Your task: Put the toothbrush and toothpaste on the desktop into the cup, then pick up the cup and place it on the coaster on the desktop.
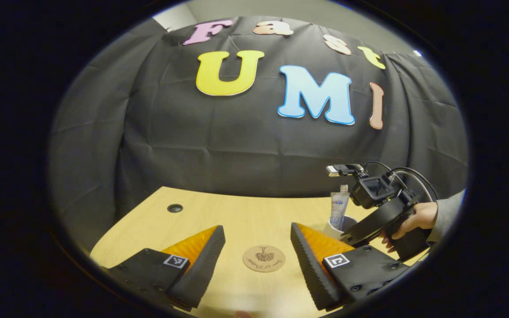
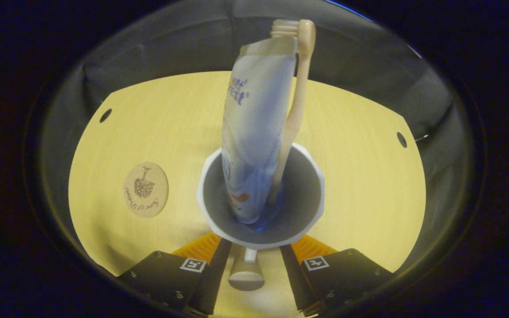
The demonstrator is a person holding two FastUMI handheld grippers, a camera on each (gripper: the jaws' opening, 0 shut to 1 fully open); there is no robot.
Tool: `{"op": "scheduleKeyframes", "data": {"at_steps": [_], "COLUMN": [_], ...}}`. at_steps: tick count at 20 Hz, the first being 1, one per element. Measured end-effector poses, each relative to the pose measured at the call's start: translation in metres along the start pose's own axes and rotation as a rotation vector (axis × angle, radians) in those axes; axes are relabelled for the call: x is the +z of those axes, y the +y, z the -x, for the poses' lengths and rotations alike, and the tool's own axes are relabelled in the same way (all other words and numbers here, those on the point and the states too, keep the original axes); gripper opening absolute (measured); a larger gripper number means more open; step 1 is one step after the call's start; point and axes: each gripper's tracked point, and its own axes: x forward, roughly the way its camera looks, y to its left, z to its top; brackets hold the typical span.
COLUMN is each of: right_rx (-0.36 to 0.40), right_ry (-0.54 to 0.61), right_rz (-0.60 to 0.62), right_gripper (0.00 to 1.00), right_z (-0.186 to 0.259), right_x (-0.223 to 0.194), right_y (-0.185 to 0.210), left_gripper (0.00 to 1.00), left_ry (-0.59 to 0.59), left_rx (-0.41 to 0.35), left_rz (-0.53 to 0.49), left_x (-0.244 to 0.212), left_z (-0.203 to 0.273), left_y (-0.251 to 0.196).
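Observation:
A white cup (image 2: 261, 240) stands on the wooden desktop (image 2: 360, 176), with a toothpaste tube (image 2: 254, 141) and a pale toothbrush (image 2: 296, 101) upright inside it. My right gripper (image 2: 254, 245) is open, its fingers on either side of the cup's handle (image 2: 245, 271) with gaps on both sides. A round cork coaster (image 2: 146, 189) lies left of the cup. In the left gripper view the coaster (image 1: 263, 258) lies ahead between the fingers of my open left gripper (image 1: 258, 234). The cup (image 1: 335, 228) with the toothpaste tube (image 1: 339, 207) stands to the right, and a hand (image 1: 413, 218) holds the right gripper (image 1: 371, 223) at it.
Black cloth walls close the desk at the back and sides. Small round cable holes (image 2: 105, 115) (image 2: 401, 139) sit near the desktop's far corners, and another cable hole (image 1: 175, 208) shows at the left in the left gripper view.

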Motion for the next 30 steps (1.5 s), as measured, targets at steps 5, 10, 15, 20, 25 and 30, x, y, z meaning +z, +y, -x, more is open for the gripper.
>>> {"op": "scheduleKeyframes", "data": {"at_steps": [5,10,15,20,25,30], "right_rx": [0.002,-0.004,0.048,0.080,0.115,0.143], "right_ry": [0.010,-0.042,-0.076,-0.096,-0.096,-0.074], "right_rz": [-0.022,0.031,0.044,0.080,0.116,0.157], "right_gripper": [0.30,0.28,0.28,0.28,0.28,0.28], "right_z": [0.004,0.003,0.013,0.025,0.029,0.023], "right_x": [0.000,-0.003,0.003,0.006,0.012,0.013], "right_y": [-0.003,0.005,0.031,0.061,0.099,0.139], "left_gripper": [0.96,0.97,0.96,0.97,0.96,0.96], "left_ry": [0.004,0.009,0.012,0.012,0.004,0.017], "left_rx": [0.014,0.025,0.054,0.064,0.079,0.105], "left_rz": [0.000,0.015,0.035,0.043,0.040,0.057], "left_x": [-0.002,-0.006,-0.006,-0.017,-0.021,-0.032], "left_z": [0.000,-0.001,0.005,0.022,0.035,0.048], "left_y": [0.008,0.012,0.020,0.037,0.060,0.085]}}
